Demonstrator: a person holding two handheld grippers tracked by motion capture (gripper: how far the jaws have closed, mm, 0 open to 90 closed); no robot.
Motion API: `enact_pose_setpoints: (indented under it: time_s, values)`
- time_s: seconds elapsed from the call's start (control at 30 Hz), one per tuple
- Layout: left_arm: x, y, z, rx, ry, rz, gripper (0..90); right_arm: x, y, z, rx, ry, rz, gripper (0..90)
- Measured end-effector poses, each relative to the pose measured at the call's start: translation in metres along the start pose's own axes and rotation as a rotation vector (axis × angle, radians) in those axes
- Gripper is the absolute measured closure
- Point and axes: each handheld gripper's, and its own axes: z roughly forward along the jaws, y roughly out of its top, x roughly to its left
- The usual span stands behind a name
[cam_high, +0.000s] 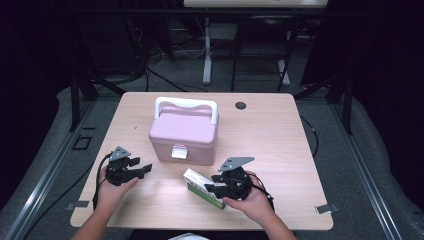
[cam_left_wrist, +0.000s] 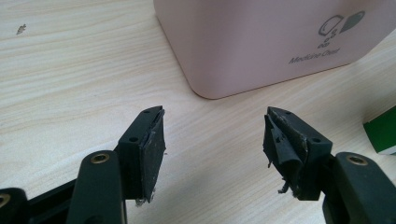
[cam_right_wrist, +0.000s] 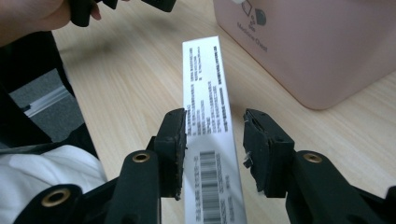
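Pink plastic makes up the chest standing mid-table, white handle up and white latch facing the person; its rounded corner looms close ahead in the left gripper view, with small grey lettering on the wall. Just in front of the chest's right corner lies a green and white carton, long and narrow, angled across the wood. From the right gripper view its white face with print and a barcode runs up between the two black jaws, which straddle it; the left pad sits at the carton's edge and may touch it, while a sliver of gap shows beside the other pad, so a firm clamp cannot be told. The right gripper is at the carton's near end, its hand behind it. The left gripper rests left of the chest, jaws spread wide over bare wood with nothing between them; the chest's wall stands between it and the carton, whose green corner peeks in at the far right of that view. A dark round hole marks the tabletop behind the chest. Cables and desk legs crowd the floor beyond
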Motion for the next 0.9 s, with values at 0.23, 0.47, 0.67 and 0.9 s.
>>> enact_pose_setpoints:
  time_s: [0.23, 0.47, 0.67, 0.9]
  values:
    - [0.001, 0.000, 0.000, 0.002, -0.003, 0.003, 38.4, 0.005, 0.008, 0.018, 0.039, -0.004, -0.032, 57.9]
    - [0.001, 0.000, 0.000, 0.004, -0.004, 0.000, 38.4, 0.007, 0.003, 0.021, 0.050, -0.039, -0.068, 61.3]
    - [0.002, 0.000, 0.000, -0.001, 0.001, 0.003, 38.4, -0.001, -0.001, 0.012, 0.053, -0.053, -0.047, 61.7]
    - [0.002, 0.000, -0.001, -0.001, 0.000, 0.002, 38.4, -0.025, -0.009, -0.007, 0.046, -0.135, 0.003, 61.7]
